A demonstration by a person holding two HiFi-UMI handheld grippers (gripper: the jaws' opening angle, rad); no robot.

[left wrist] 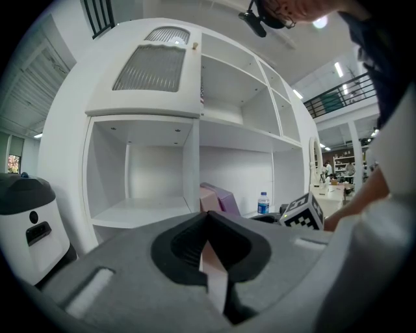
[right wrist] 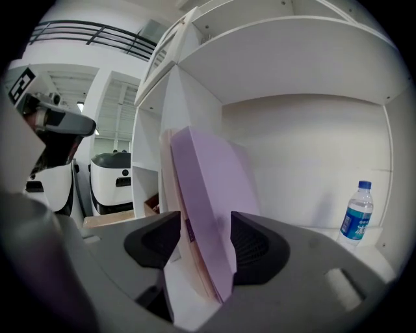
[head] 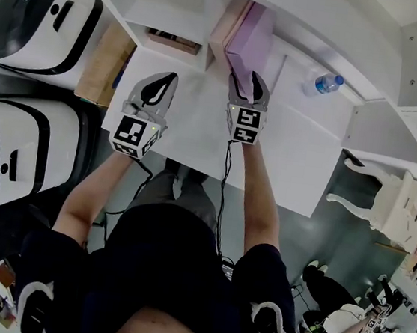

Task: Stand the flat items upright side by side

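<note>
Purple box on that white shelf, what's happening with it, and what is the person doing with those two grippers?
A person holds a gripper in each hand at a white shelf unit. The right gripper has its jaws apart around the near edge of the purple box, which stands on edge, leaning against a pale pink flat item by the divider. The left gripper is shut and empty, off to the left. A water bottle stands further right.
</note>
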